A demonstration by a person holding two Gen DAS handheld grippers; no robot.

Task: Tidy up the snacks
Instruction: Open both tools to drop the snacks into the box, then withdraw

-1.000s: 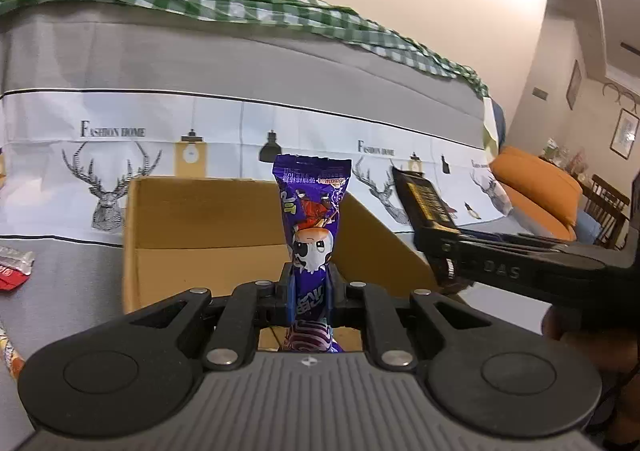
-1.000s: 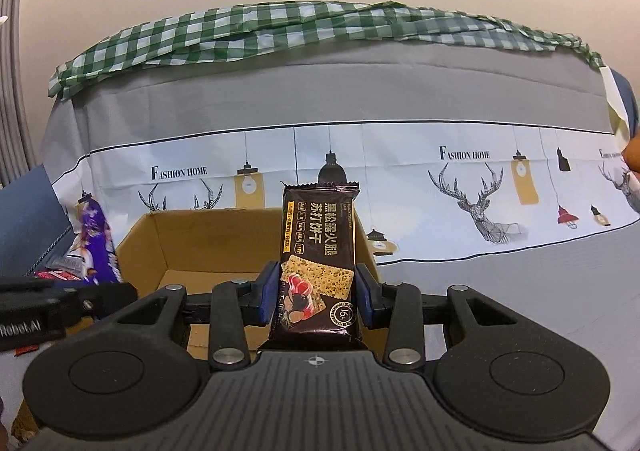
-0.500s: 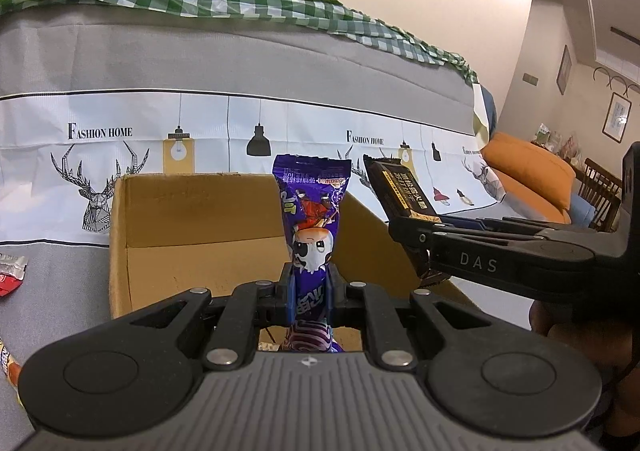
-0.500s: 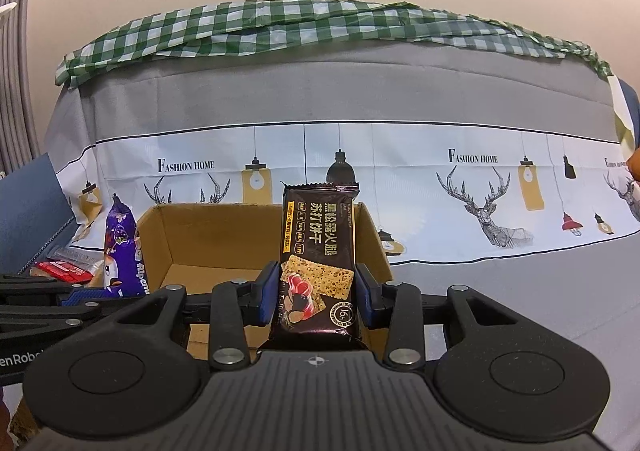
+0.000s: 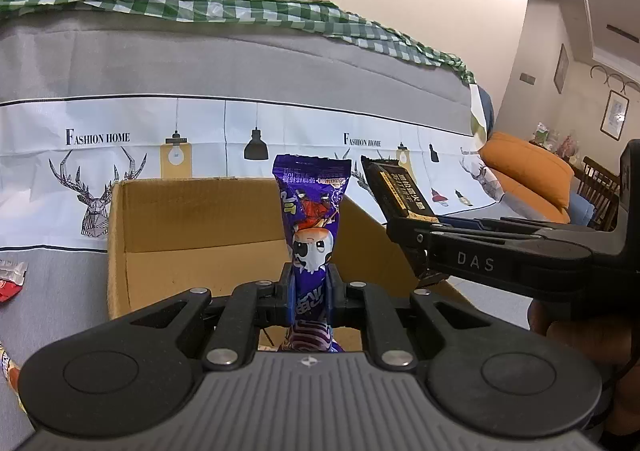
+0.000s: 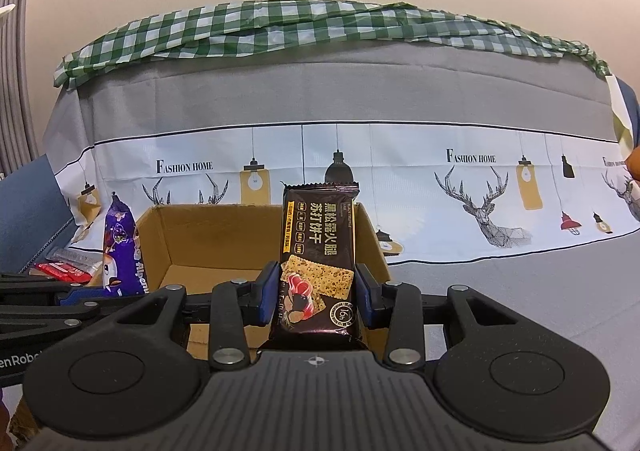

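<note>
**Two snacks poised over the box**

Draped in grey cloth printed with stags and hanging lamps, with a green checked cloth along its top, the sofa carries an open cardboard box (image 5: 192,235) on its seat. Both hand-held grippers hang at the box's near edge, each with a snack standing upright.

On the left, the left gripper (image 5: 310,289) has its fingers pinched narrow on the lower part of a purple candy packet (image 5: 312,219), whose top rises above the far wall of the box. On the right, the right gripper (image 6: 316,293) holds a dark brown soda cracker pack (image 6: 320,247) by its lower edges, fingers set wider to match the pack.

Gripping each wrapper low seems meant to leave most of it free to drop into the box on release. To my eye, neither snack is in the box yet. More wrapped snacks (image 6: 66,271) lie on the seat left of the box, probably awaiting their turn.
</note>
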